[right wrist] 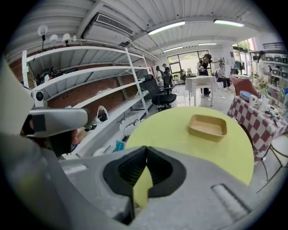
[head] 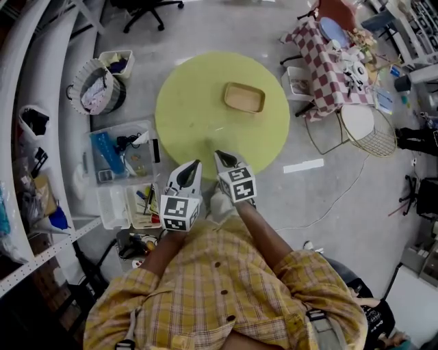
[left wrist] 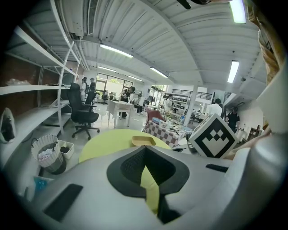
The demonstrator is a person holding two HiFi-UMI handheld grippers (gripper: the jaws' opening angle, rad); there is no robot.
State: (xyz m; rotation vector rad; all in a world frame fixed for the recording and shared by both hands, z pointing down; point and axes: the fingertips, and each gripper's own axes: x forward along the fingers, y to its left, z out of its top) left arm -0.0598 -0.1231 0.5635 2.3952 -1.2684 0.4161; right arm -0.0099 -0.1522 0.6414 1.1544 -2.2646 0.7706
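A round yellow-green table (head: 198, 116) stands in front of me with a shallow tan tray (head: 244, 97) on its far right part. My left gripper (head: 195, 164) and right gripper (head: 220, 155) hover side by side over the table's near edge, both shut with nothing between the jaws. In the left gripper view the left gripper (left wrist: 145, 148) points over the table (left wrist: 108, 141) toward the tray (left wrist: 143, 141). From the right gripper view, the right gripper (right wrist: 146, 149) has the tray (right wrist: 207, 127) ahead and to its right on the table (right wrist: 171, 130).
A red-checkered table (head: 328, 65) crowded with small items and a wire-frame stool (head: 366, 126) stand to the right. Plastic bins (head: 123, 154) and a round laundry basket (head: 96, 89) sit on the floor at left beside white shelving (head: 34, 102). An office chair (head: 144, 10) stands beyond.
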